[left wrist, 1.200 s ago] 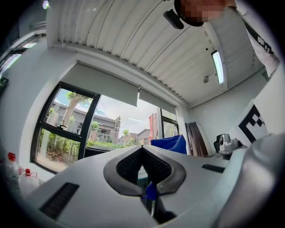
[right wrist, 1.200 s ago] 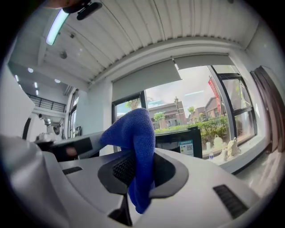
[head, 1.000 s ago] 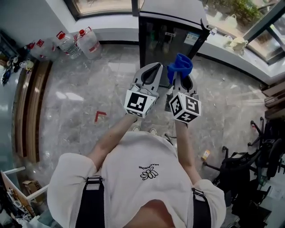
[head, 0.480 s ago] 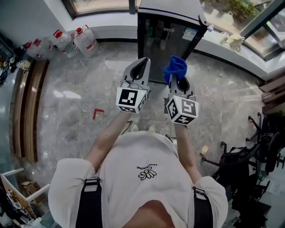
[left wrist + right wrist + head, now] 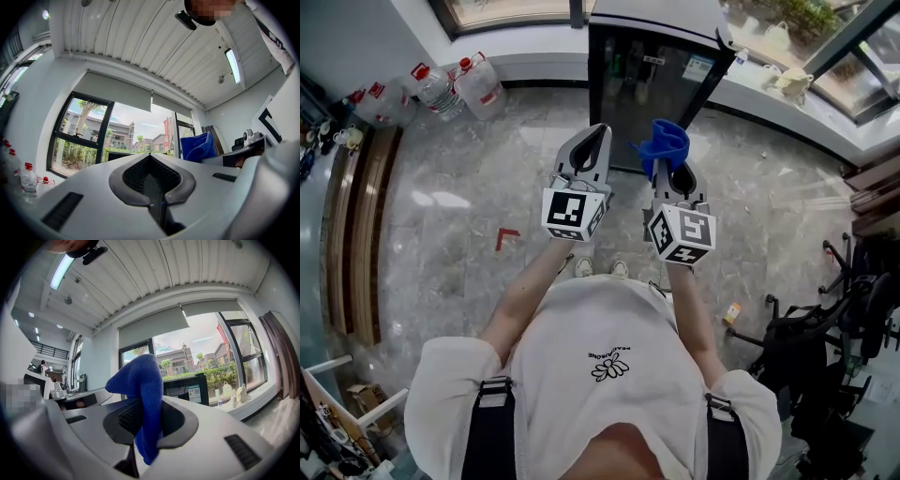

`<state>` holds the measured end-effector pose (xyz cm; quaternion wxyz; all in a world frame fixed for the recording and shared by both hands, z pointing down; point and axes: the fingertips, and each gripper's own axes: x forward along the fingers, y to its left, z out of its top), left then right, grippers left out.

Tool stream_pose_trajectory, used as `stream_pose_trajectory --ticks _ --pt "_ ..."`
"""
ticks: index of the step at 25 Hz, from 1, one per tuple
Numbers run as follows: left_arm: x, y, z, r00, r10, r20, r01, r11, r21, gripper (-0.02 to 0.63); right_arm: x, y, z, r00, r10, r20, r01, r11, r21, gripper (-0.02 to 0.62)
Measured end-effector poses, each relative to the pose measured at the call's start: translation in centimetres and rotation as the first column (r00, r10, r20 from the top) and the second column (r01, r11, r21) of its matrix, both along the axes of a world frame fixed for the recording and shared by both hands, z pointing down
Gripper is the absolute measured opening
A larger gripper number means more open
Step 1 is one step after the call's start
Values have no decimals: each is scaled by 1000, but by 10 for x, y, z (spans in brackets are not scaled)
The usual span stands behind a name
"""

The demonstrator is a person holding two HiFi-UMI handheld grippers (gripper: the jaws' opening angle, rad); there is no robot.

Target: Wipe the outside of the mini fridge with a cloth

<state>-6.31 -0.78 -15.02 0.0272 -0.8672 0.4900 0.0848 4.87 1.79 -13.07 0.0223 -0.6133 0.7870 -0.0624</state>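
Observation:
The black mini fridge point(image 5: 656, 70) stands against the window wall ahead, its glass door facing me; it also shows as a dark box point(image 5: 187, 389) in the right gripper view. My right gripper point(image 5: 667, 157) is shut on a blue cloth point(image 5: 665, 143), which sticks up bunched between its jaws point(image 5: 143, 394). Beside it, my left gripper point(image 5: 589, 148) is shut with nothing in it point(image 5: 151, 173). Both are held in the air, short of the fridge door. The blue cloth point(image 5: 199, 146) also appears at the right of the left gripper view.
Large water bottles point(image 5: 459, 86) stand on the marble floor at the back left. A wooden bench point(image 5: 361, 234) runs along the left wall. Black chairs point(image 5: 825, 356) and gear crowd the right side. A window sill point(image 5: 787, 94) runs behind the fridge.
Both grippers have moved a little left and towards me, away from the fridge door. The cloth stays clamped in the right one.

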Motion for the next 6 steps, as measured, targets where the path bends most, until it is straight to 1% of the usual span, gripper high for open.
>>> stream_pose_trajectory --ticks 6 --pt "8 2 0 1000 14 1 -14 1000 3 3 4 -1 0 1000 -4 7 4 1000 -2 80"
